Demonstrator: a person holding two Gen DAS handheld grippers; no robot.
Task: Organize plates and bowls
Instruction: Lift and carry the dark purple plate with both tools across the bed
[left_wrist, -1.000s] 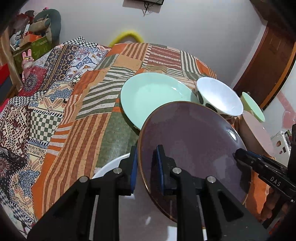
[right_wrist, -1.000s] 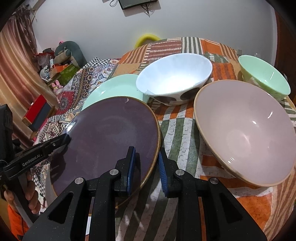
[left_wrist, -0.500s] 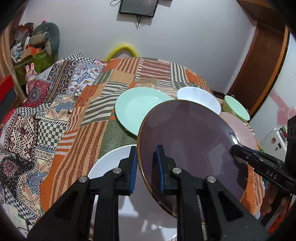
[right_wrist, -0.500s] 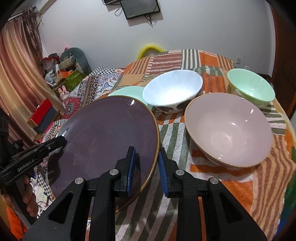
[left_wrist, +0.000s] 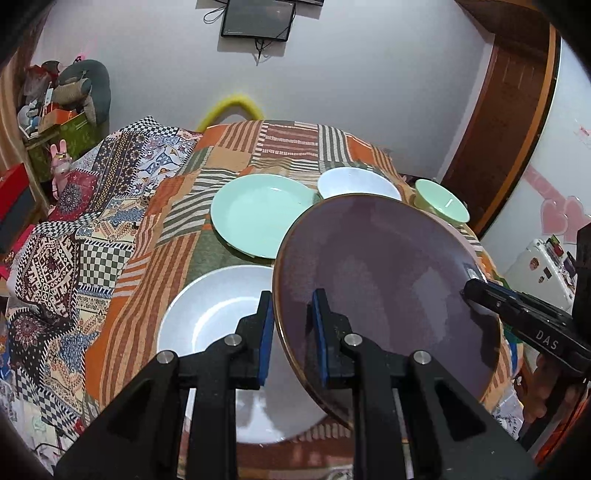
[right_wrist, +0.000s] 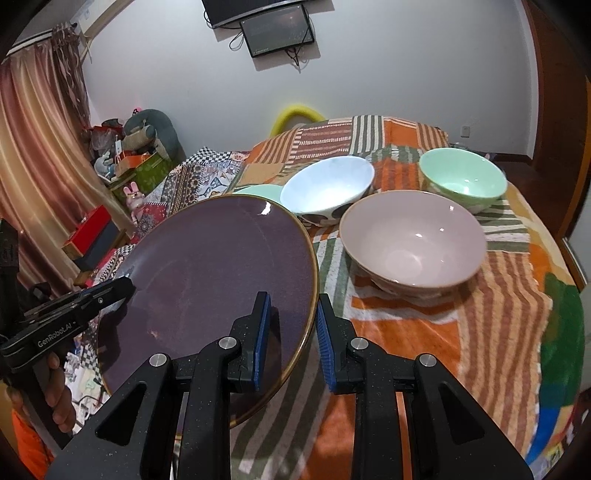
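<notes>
Gripping the purple plate (left_wrist: 388, 288) between both jaws, only the left view shows the white plate (left_wrist: 218, 295) beneath.

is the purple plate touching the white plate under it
Apart. The left wrist view shows the purple plate held tilted by both grippers above the white plate on the bed.

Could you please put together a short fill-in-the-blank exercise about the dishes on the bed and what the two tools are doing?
1. Both the left tool and the right tool are shut on the rim of the ____ plate.
2. Below the held plate, on the patchwork blanket, lies a ____ plate.
3. The number of bowls on the blanket is ____.
4. The bowl nearest the right tool is the ____ bowl.

Missing words: purple; white; three; pink
</notes>
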